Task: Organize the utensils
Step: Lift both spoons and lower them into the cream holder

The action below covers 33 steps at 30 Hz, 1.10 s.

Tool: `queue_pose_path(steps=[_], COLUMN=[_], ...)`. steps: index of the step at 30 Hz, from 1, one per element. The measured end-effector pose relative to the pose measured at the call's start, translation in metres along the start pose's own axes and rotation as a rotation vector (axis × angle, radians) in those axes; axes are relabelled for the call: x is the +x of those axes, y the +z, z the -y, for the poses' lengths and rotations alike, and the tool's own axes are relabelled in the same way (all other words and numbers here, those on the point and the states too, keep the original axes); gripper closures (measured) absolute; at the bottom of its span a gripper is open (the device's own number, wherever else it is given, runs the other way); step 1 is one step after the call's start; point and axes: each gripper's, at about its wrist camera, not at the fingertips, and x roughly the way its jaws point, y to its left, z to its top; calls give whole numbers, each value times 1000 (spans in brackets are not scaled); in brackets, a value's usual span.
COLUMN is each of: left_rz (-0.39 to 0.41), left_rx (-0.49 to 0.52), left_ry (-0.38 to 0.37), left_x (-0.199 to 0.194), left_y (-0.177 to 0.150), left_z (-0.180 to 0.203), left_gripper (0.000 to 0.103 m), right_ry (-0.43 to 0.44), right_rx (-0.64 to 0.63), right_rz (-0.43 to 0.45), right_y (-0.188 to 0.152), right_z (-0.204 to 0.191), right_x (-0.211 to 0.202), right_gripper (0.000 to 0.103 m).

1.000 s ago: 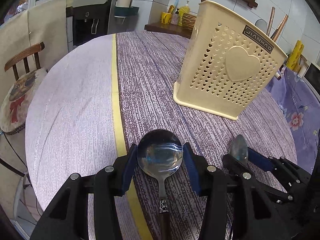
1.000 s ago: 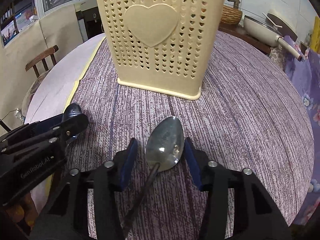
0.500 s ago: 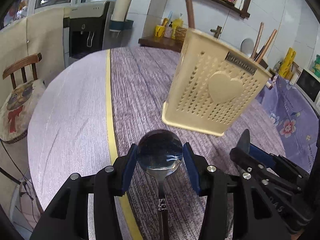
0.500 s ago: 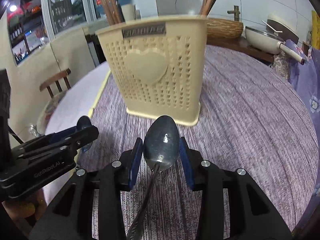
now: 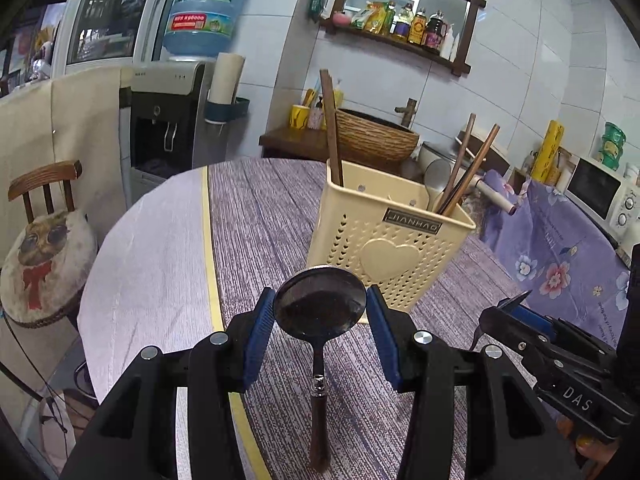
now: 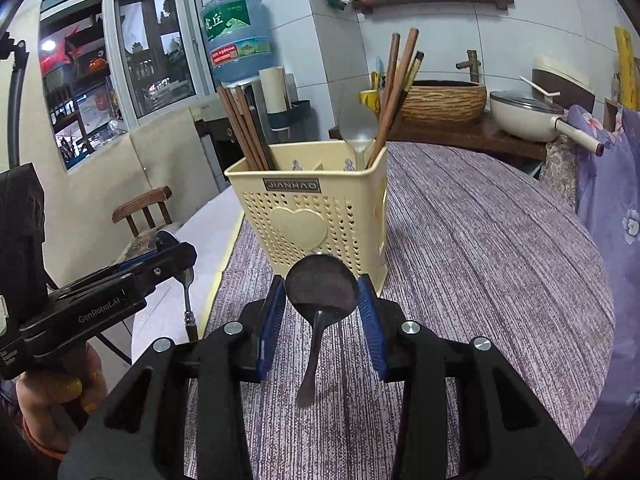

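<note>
Each claw clamps a spoon by the bowl: left gripper [image 5: 320,312] holds the wooden-handled spoon [image 5: 320,306], right gripper [image 6: 322,294] the steel spoon [image 6: 322,290]. Handles hang down, judged ready for dropping into the holder [image 6: 308,216] just ahead.

Both spoons [image 5: 320,306] [image 6: 322,287] showed polished metal, one with a wooden-looking handle (dim light, hard to say). The holder [image 5: 384,240] looked matt cream plastic, the chopsticks [image 6: 394,92] smooth dark wood, the tablecloth [image 6: 480,248] coarse woven.

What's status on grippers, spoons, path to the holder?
Left gripper shut on wood-handled spoon. Right gripper shut on steel spoon. Utensil holder ahead, chopsticks already inside; nothing between.
</note>
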Motion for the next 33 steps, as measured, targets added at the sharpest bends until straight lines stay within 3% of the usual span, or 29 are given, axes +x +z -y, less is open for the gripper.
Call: queue_pose_path(steps=[10, 17, 20, 28, 33], left_rz=[24, 58, 67, 184, 278], left_rx=[9, 23, 25, 46, 46], left_ry=[-4, -39, -87, -154, -125], left_x=[-5, -14, -19, -42, -41], left_y=[2, 17, 27, 94, 138], left_z=[5, 10, 14, 29, 43], left_gripper=[57, 57, 57, 57, 57], right_ry=[6, 33, 49, 35, -12], right_rx=[-47, -66, -74, -119, -156], right_rz=[15, 50, 68, 211, 308], right_y=[6, 22, 34, 101, 139], right_z=[-5, -5, -6, -9, -13], right_x=[-4, -12, -17, -40, -45], right_gripper=[65, 65, 65, 65, 65])
